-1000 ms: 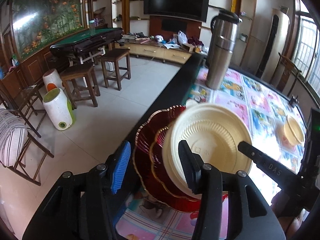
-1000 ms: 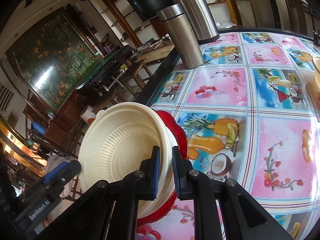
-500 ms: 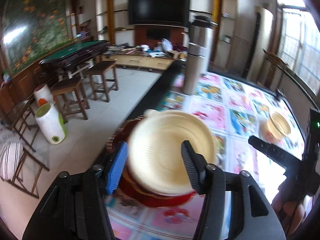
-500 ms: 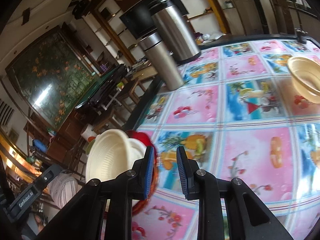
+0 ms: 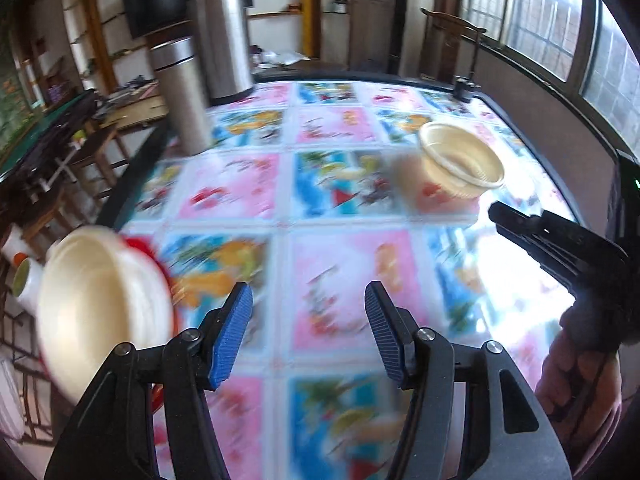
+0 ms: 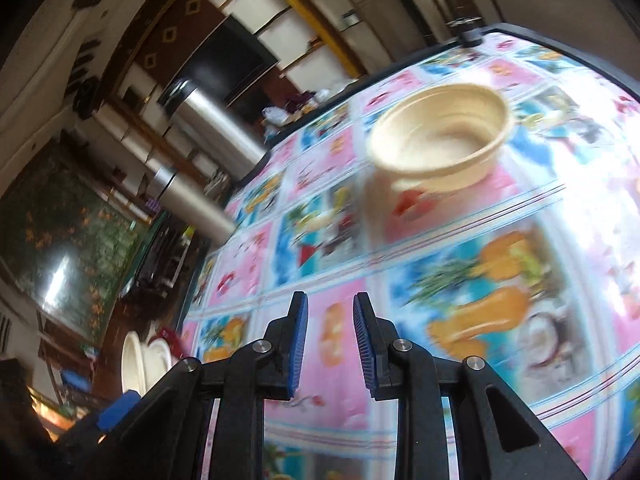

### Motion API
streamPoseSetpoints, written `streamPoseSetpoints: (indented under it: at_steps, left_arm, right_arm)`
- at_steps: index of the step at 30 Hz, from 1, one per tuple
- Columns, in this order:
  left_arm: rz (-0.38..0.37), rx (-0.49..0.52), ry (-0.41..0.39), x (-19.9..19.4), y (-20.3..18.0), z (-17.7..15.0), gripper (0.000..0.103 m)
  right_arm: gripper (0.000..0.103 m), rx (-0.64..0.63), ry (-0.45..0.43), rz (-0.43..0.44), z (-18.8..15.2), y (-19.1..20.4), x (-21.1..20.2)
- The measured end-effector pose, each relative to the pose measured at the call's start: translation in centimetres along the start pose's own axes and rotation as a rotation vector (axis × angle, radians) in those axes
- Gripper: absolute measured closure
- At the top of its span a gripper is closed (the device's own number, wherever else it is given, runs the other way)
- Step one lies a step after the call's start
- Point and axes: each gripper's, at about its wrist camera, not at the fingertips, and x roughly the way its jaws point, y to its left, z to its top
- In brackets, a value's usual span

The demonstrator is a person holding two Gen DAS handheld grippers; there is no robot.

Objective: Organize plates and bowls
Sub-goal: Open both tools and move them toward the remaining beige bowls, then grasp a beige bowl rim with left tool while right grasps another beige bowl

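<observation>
A cream plate [image 5: 100,304] rests on red plates [image 5: 138,246] at the table's left edge; the stack also shows small in the right wrist view [image 6: 138,360]. A cream bowl [image 5: 460,164] stands upright on the patterned tablecloth, far right; it is large in the right wrist view [image 6: 440,136]. My left gripper [image 5: 308,332] is open and empty above the table, right of the plates. My right gripper [image 6: 330,348] is open with a narrow gap, empty, pointing toward the bowl; it also shows in the left wrist view [image 5: 560,248].
Two steel thermos flasks [image 5: 182,92] [image 5: 220,32] stand at the far left of the table. The tablecloth [image 5: 332,292] has fruit pictures. A small black object [image 5: 464,88] sits at the far edge. Stools and chairs stand on the floor left.
My right gripper let go of the cream plate, opened slightly and swung right toward the bowl. My left gripper also swung right, off the plate stack, which now sits left.
</observation>
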Motion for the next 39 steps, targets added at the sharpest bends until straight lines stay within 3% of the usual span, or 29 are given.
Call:
streamPoseSetpoints:
  at_steps: [3,7,10,15,20,24,30,39]
  left_arm:
    - [-0.036,0.004,0.003,1.3,-2.3,2.7,0.045]
    - [-0.122,-0.036,0.068,4.3,-4.5,6.6,0.046]
    - [-0.168,-0.101,0.122,7.0,-5.4,9.3,0.046]
    - [-0.181,-0.142,0.181,11.2,-7.4,12.6,0.046]
    - [-0.211,-0.166,0.254,14.4,-8.5,13.4,0.046]
    - [-0.213,-0.201,0.261,15.8,-8.3,13.5,0.046]
    - [-0.275,-0.214,0.29,17.3,-9.2,13.4,0.046]
    - [-0.273,-0.215,0.243,17.2,-9.4,13.6,0.046]
  right_arm:
    - [0.076,0.064,-0.057,-0.018,2.3,-3.4,-1.8]
    - [0.074,0.135,-0.133,-0.038,5.5,-7.0,-3.8]
    - [0.07,0.14,-0.154,-0.047,7.5,-8.2,-4.3]
    - [0.068,0.092,-0.171,-0.055,10.1,-7.9,-3.9]
    - [0.061,0.09,-0.193,-0.099,11.8,-8.6,-2.5]
    - [0.06,0.157,-0.171,-0.081,12.8,-10.6,-1.0]
    - [0.056,0.16,-0.117,-0.078,12.8,-11.6,1.3]
    - [0.056,0.189,-0.099,-0.079,12.1,-12.4,2.9]
